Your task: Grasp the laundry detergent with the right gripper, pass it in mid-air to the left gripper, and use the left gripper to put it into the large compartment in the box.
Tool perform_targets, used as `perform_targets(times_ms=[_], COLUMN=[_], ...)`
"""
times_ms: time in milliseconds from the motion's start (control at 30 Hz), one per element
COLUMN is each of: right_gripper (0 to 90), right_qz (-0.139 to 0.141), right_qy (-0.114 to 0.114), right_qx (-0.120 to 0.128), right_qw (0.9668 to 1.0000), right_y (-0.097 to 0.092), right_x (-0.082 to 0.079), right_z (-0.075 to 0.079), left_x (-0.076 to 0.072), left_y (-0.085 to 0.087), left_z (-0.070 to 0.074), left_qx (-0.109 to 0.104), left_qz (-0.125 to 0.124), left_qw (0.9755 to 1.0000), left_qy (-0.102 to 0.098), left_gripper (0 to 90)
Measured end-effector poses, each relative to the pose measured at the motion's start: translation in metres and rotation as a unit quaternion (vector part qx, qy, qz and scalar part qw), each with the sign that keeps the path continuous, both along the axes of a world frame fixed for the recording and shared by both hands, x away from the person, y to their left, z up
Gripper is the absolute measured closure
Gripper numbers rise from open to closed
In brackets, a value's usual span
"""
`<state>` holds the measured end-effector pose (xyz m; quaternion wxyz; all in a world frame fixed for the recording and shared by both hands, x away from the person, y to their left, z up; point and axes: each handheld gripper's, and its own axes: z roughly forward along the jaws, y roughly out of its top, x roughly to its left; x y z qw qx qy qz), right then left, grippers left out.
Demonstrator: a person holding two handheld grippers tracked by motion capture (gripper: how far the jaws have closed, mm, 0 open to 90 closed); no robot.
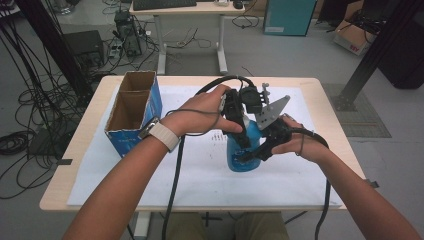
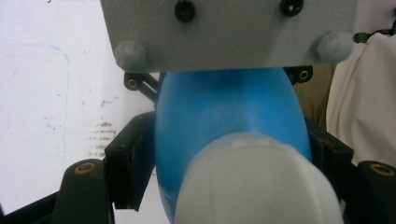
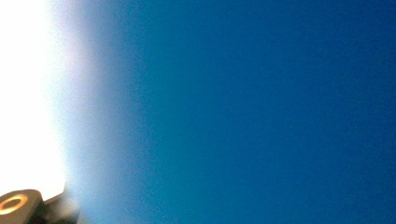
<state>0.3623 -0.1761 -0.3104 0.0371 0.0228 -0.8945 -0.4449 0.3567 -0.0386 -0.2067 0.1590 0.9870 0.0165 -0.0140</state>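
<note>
Now, hold: the right gripper (image 1: 260, 147) clamps the blue bottle's (image 1: 243, 150) lower body as it stands on the white sheet (image 1: 200, 175).
Cap end: the left gripper (image 1: 240, 131) has its jaws tight on the bottle's shoulder (just under the white cap (image 2: 257, 182)).
Risk: twisting with that grip could turn the whole bottle, or the smooth plastic could slip and tip.
Bystander: the cardboard box (image 1: 132, 112) stands well apart.

A blurred blue surface (image 3: 261, 112), too close to show any detail, takes up the centre and right of the frame. A bright white glare runs down the left edge. A brass-ringed black part of the tongs sits at the lower left corner.
</note>
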Motion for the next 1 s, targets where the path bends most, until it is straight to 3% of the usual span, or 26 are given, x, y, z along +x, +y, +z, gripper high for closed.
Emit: perform_targets(times_ms=[133,300,400,467,533,600,1000], right_gripper=[42.6,42.6,42.6,42.6,42.7,42.7,42.7], right_qz=[0.000,0.000,0.000,0.001,-0.001,0.000,0.005], right_qy=[0.003,0.004,0.004,0.004,0.002,0.002,0.011], right_qx=[-0.001,-0.002,-0.003,-0.005,-0.006,-0.006,-0.008], right_qw=[1.0000,1.0000,1.0000,1.0000,1.0000,1.0000,0.9999], right_y=[-0.0004,0.0001,0.0000,-0.0002,0.0001,0.0002,0.0008], right_x=[-0.0002,-0.0002,0.0000,0.0003,0.0000,-0.0001,-0.0017], right_z=[0.0000,-0.0007,-0.0010,-0.0013,-0.0016,-0.0019,-0.0033], left_x=[0.0004,0.0010,0.0002,-0.0001,-0.0010,-0.0008,-0.0029], left_y=[0.0005,0.0001,0.0001,0.0000,-0.0003,-0.0004,-0.0004], left_z=[-0.0006,-0.0010,-0.0013,-0.0013,-0.0018,-0.0017,-0.0036], left_qx=[-0.001,0.003,0.003,0.003,0.005,0.006,0.013], left_qz=[0.002,-0.002,-0.002,-0.003,-0.001,-0.003,0.000], left_qw=[0.9999,1.0000,0.9999,1.0000,1.0000,1.0000,0.9999], left_qy=[0.010,0.000,0.010,-0.003,0.008,-0.003,0.001], left_gripper=[32.4,32.8,35.0,36.4,36.5,36.6,37.0])
